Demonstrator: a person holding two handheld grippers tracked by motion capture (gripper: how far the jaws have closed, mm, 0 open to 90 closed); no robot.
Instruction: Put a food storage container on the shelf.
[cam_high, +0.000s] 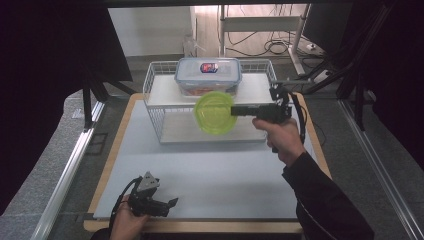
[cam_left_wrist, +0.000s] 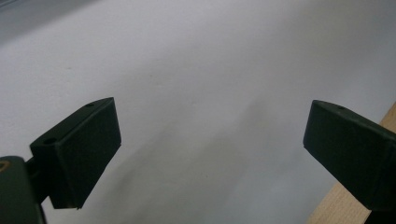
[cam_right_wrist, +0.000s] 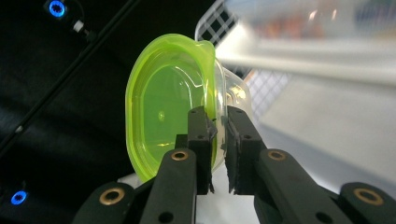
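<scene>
I have the right gripper (cam_high: 235, 110) raised above the tabletop (cam_high: 200, 170), in front of the white wire rack (cam_high: 155, 95); its jaws are nearly closed and pinch the rim of a round container with a lime-green lid (cam_high: 215, 112); from the right gripper view I see the pads clamped on the edge where the green lid meets the clear tub (cam_right_wrist: 233, 93), one pad on the lid side and one on the tub side; the container hangs on its side, lid face turned towards the high camera, clear of the tabletop and level with the rack's upper shelf, just in front of it.

On that upper shelf sits a rectangular clear box with a blue-rimmed lid (cam_high: 208, 74); the held container overlaps its front edge in the high view, though I cannot tell whether the two touch; the rack stands at the far side of the tabletop.

My left gripper (cam_high: 167, 204) lies low at the near left corner of the tabletop, close to the wooden edge (cam_left_wrist: 341, 205); in the left gripper view its two black jaws stand wide apart with nothing between them, only the pale grey surface beneath; the left hand (cam_high: 127, 222) holds it from below the frame; the right hand (cam_high: 282, 137) and dark sleeve (cam_high: 325, 200) reach in from the lower right.
</scene>
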